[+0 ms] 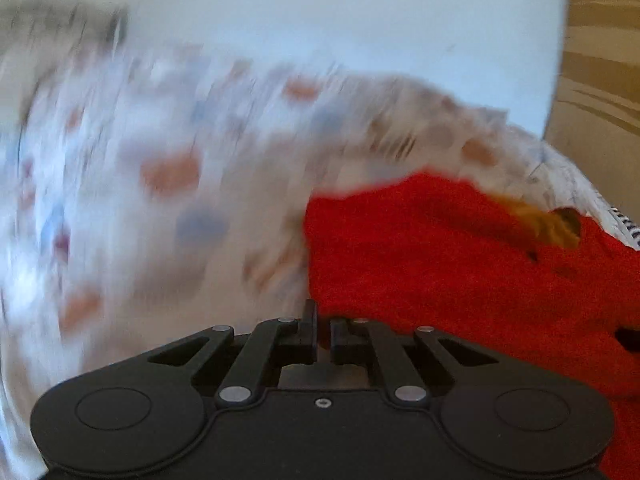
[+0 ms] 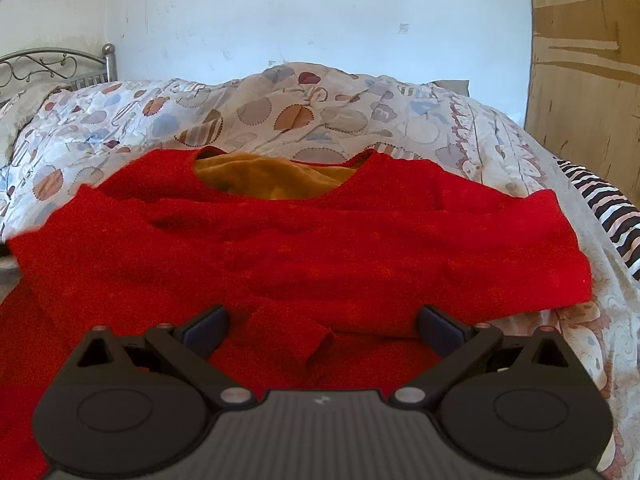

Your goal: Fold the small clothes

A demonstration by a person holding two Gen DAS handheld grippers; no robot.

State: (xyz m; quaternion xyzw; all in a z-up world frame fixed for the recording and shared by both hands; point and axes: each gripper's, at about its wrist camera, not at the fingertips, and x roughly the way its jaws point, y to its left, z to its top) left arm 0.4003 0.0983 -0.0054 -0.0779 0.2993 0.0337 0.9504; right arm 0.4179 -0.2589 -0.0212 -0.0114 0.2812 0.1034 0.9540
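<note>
red sweater (image 2: 304, 248), mustard lining (image 2: 260, 176), circle-patterned quilt (image 2: 280, 112).

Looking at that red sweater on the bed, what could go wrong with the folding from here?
The left gripper is shut at the edge of the red sweater, and its view is blurred, so a fast pull might drag the whole sweater crooked. The right gripper is open, holding nothing, so that side could slide. The sweater lies on a lumpy quilt, which may spoil a neat fold.

Patterned quilt (image 2: 280, 116) covers bed below scuffed white wall (image 2: 320, 12).
</note>
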